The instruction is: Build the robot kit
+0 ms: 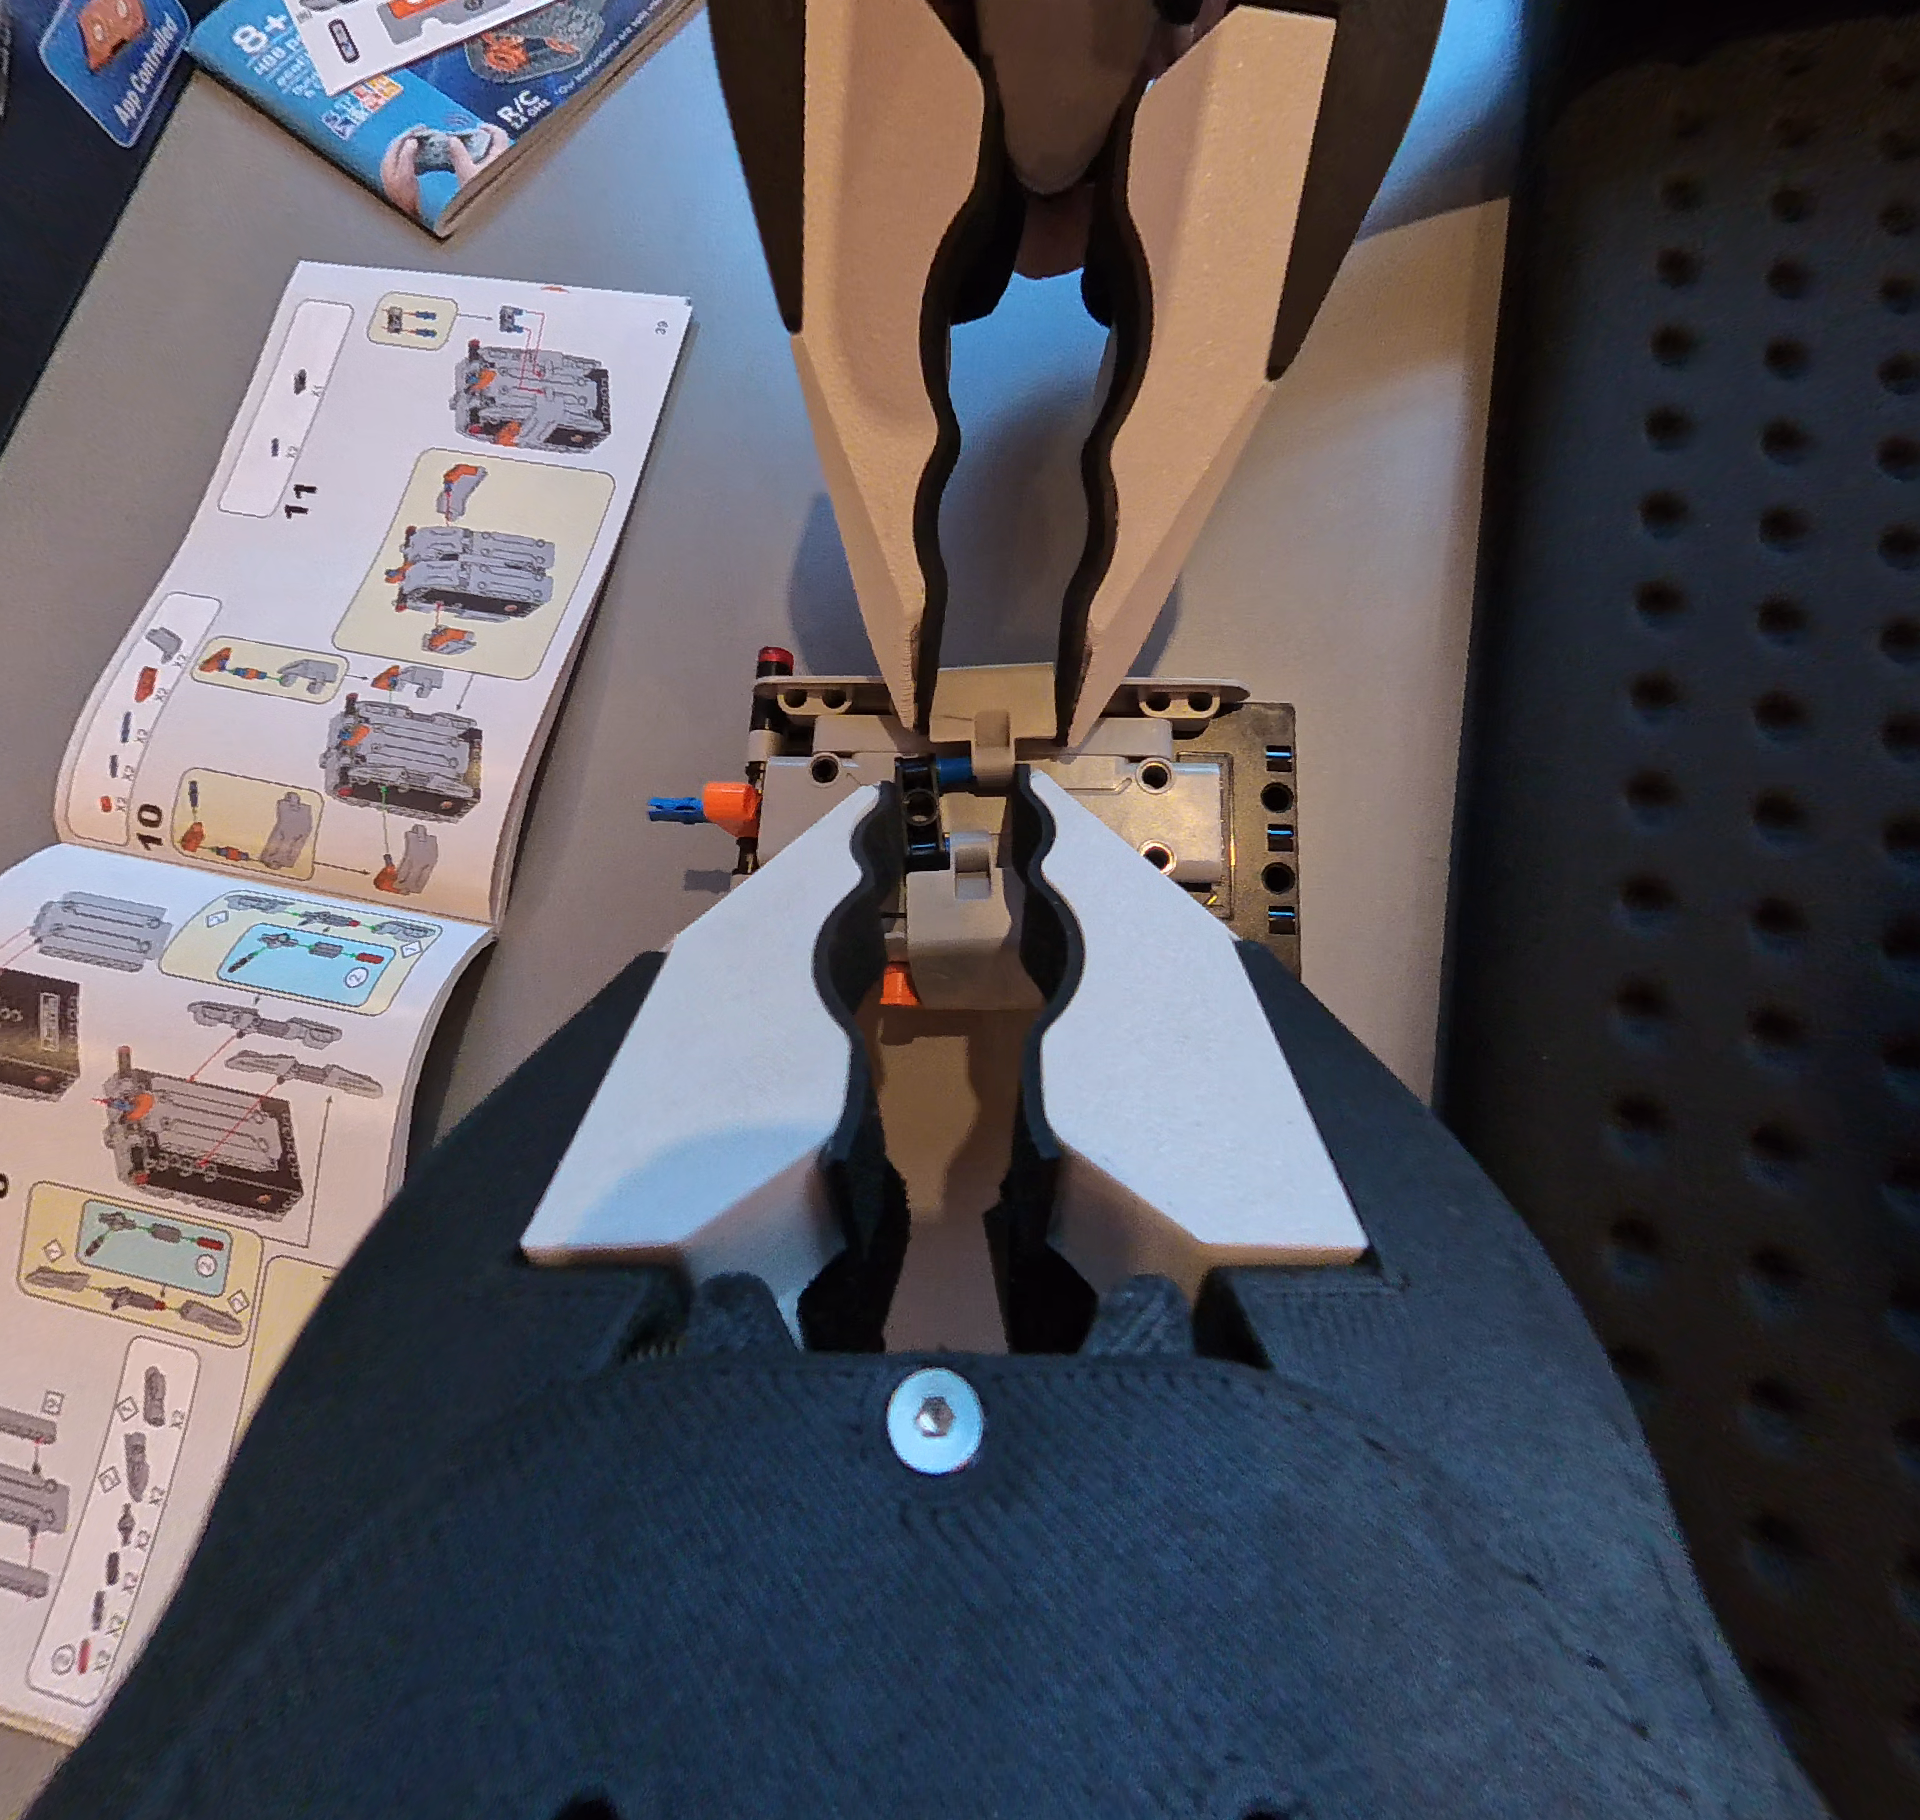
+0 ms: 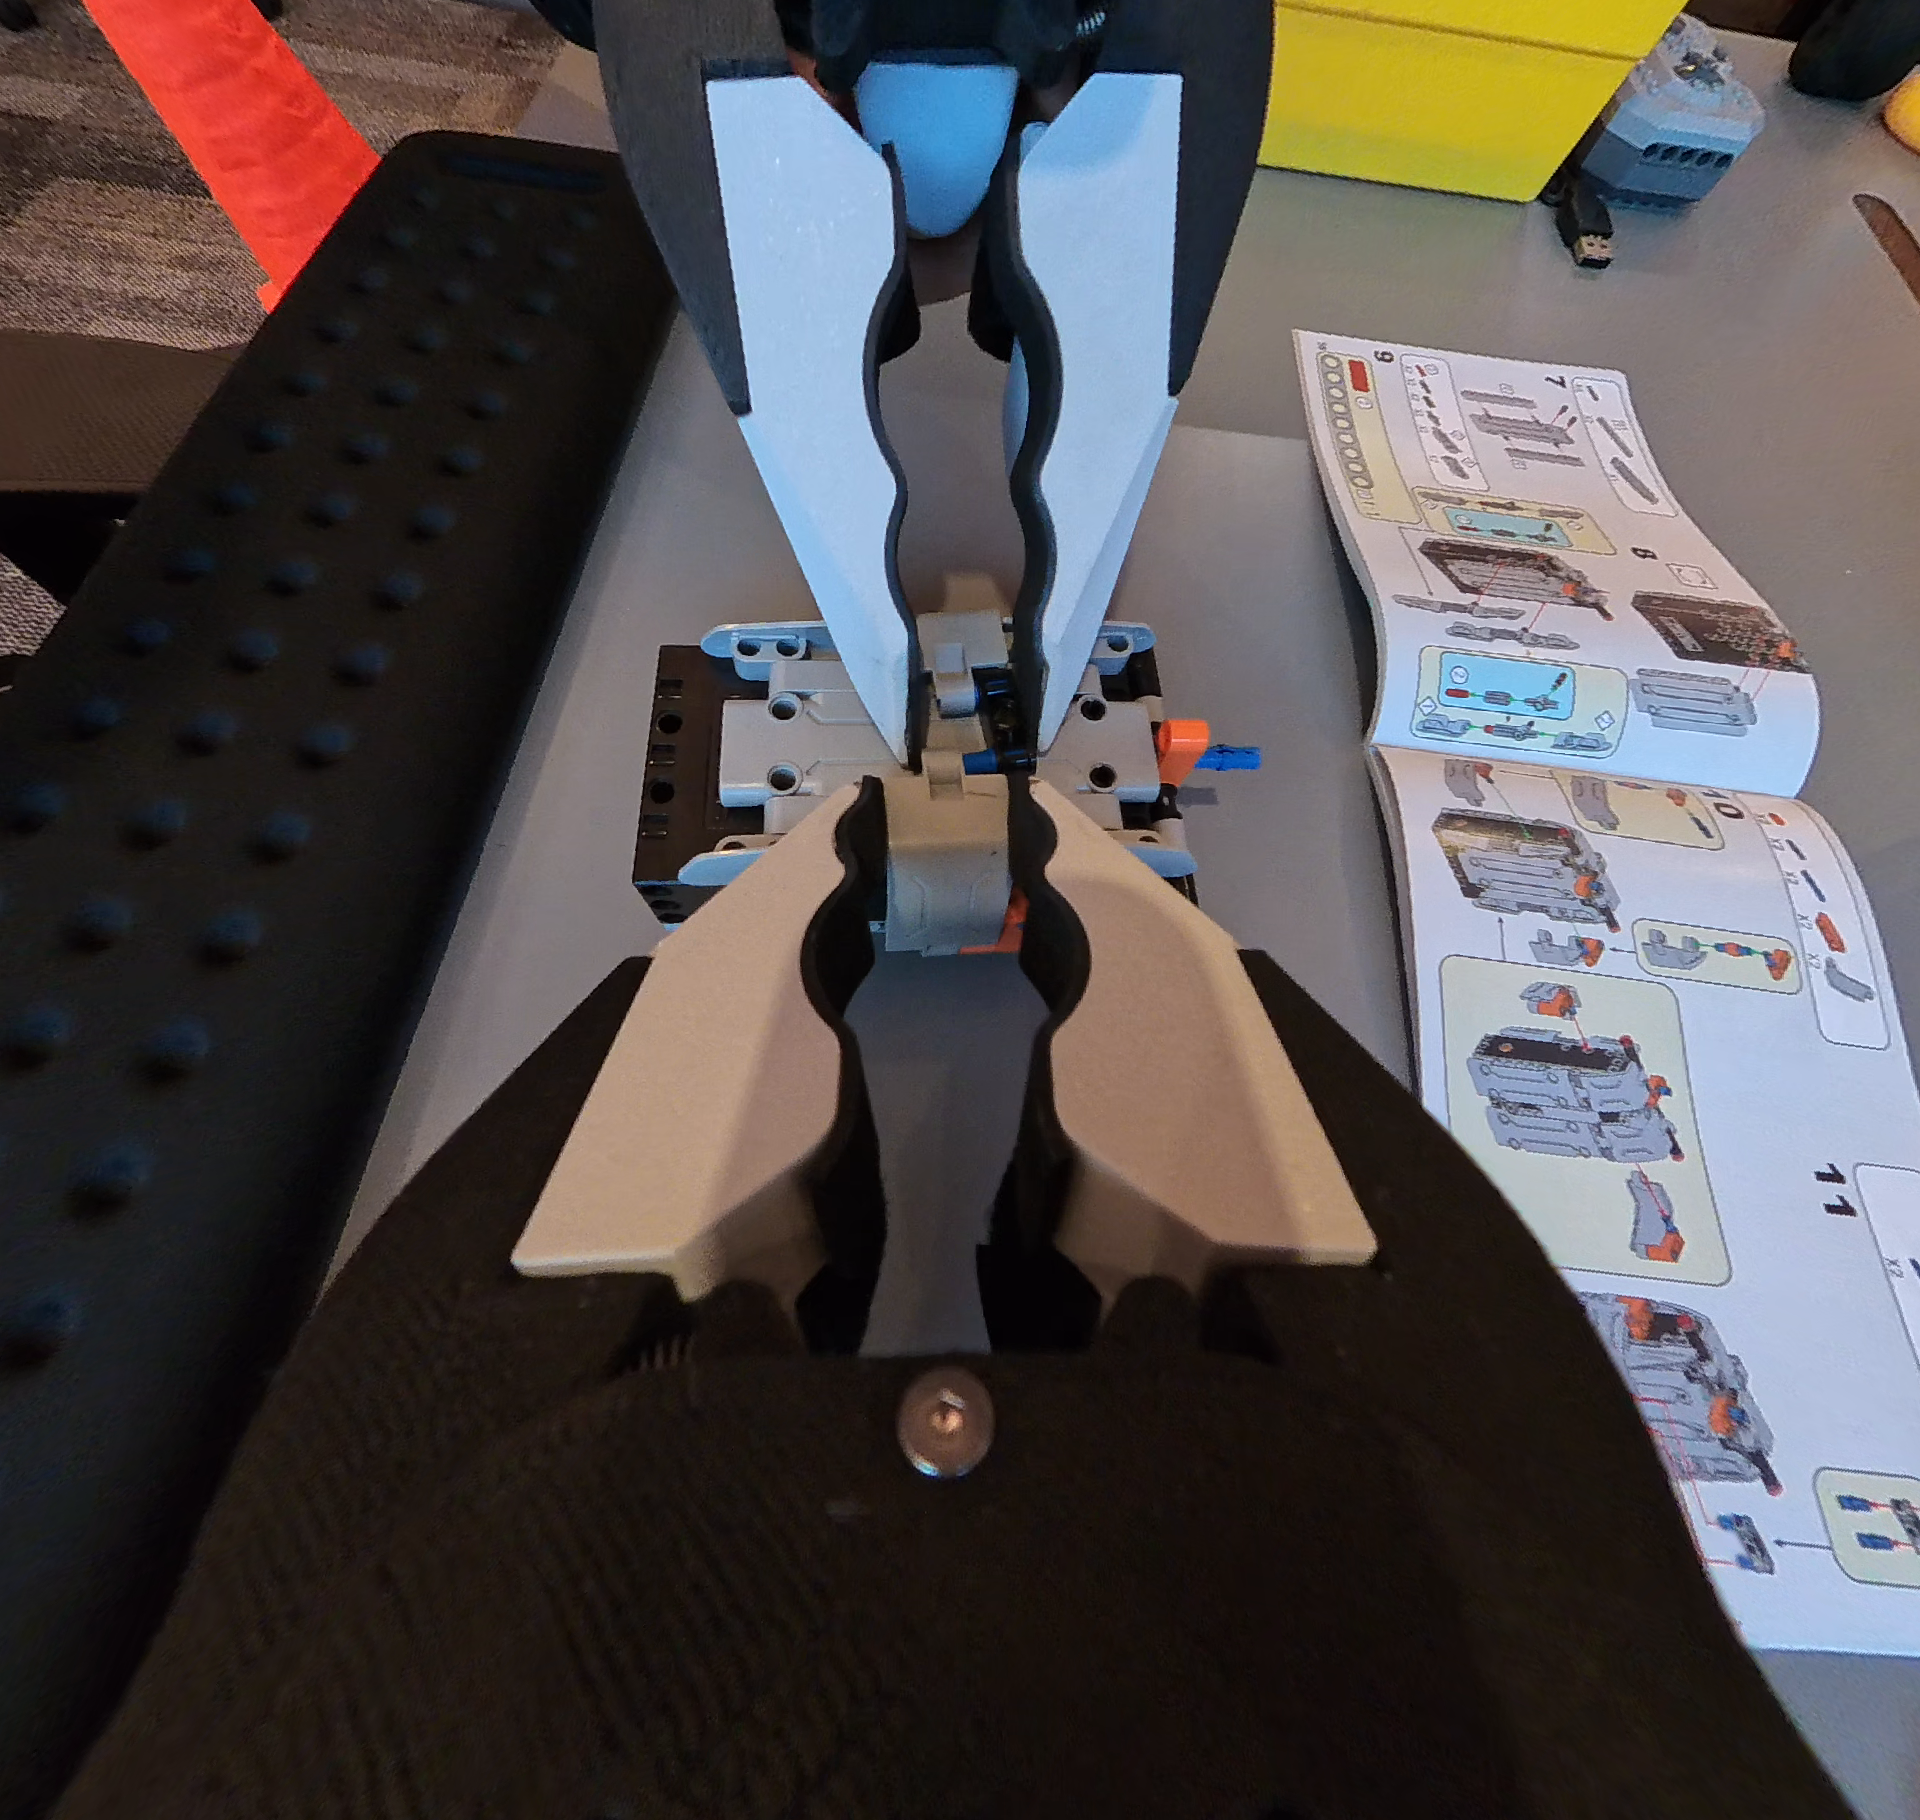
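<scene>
A brick model (image 1: pixel 1153 794), a black box with light grey panels and an orange and blue pin on one side, sits on the grey table; it also shows in the right wrist view (image 2: pixel 790 731). My left gripper (image 1: pixel 954 804) comes from below and is shut on a grey curved piece (image 1: pixel 956 929) with a black beam beside it, on top of the model. My right gripper (image 1: pixel 992 726) faces it from the far side. In the right wrist view my right gripper (image 2: pixel 943 794) is shut on another grey curved piece (image 2: pixel 940 887). My left gripper (image 2: pixel 974 747) meets it tip to tip.
An open instruction booklet (image 1: pixel 343 627) lies beside the model, on the right in the right wrist view (image 2: pixel 1621 939). A blue printed box (image 1: pixel 436 108) lies farther off. A black studded pad (image 2: pixel 260 627) runs along the other side. A yellow cabinet (image 2: pixel 1455 35) and a grey brick block (image 2: pixel 1662 139) stand behind. Both grippers' tips are close together, under 4 cm apart. From either gripper's tips it is about 35 centimeters to the yellow cabinet (image 2: pixel 1455 35).
</scene>
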Demonstrator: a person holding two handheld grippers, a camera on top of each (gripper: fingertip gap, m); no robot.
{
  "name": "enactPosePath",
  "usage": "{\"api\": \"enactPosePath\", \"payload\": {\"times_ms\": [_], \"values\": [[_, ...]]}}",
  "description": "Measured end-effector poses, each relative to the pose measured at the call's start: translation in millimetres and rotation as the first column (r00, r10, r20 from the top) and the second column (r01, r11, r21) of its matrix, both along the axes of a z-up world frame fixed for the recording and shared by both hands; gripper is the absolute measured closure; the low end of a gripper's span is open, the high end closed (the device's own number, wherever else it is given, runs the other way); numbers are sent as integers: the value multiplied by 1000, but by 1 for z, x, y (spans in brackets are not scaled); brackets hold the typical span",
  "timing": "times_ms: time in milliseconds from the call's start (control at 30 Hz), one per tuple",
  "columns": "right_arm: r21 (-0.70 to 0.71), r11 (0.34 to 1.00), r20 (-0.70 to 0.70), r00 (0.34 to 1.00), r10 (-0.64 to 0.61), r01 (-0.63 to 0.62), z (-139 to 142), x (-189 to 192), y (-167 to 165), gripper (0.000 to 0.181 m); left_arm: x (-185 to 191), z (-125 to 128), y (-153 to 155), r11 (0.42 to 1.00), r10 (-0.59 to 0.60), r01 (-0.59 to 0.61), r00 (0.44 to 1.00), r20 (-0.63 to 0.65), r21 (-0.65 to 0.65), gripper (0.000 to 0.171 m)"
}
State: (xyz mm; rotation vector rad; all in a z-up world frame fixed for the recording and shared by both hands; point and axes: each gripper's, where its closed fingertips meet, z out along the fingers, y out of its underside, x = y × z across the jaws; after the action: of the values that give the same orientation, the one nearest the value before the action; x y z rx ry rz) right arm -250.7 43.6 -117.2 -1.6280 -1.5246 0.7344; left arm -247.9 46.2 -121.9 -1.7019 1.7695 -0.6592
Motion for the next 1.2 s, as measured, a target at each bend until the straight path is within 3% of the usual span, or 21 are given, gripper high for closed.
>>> {"api": "enactPosePath", "payload": {"times_ms": [233,467,933,1067,1200], "values": [[-17,1000,-10,1000,-14,14,0,-1,0,157,1,2,-1,999,-15,17,999,-34,38,151],[-11,1000,-9,1000,-18,18,0,-2,0,158,2,0,0,1000,-3,2,997,-71,-7,151],[-1,1000,-5,1000,-11,11,-1,-4,-3,157,0,1,-3,1000,18,-18,1000,-11,-11,151],[-32,999,-10,1000,-20,20,0,-5,-3,157,-1,3,-4,998,15,-15,1000,7,-64,151],[-34,999,-2,1000,-19,19,0,-5,-4,157,-7,24,4,983,127,-104,981,148,-149,144]]}}
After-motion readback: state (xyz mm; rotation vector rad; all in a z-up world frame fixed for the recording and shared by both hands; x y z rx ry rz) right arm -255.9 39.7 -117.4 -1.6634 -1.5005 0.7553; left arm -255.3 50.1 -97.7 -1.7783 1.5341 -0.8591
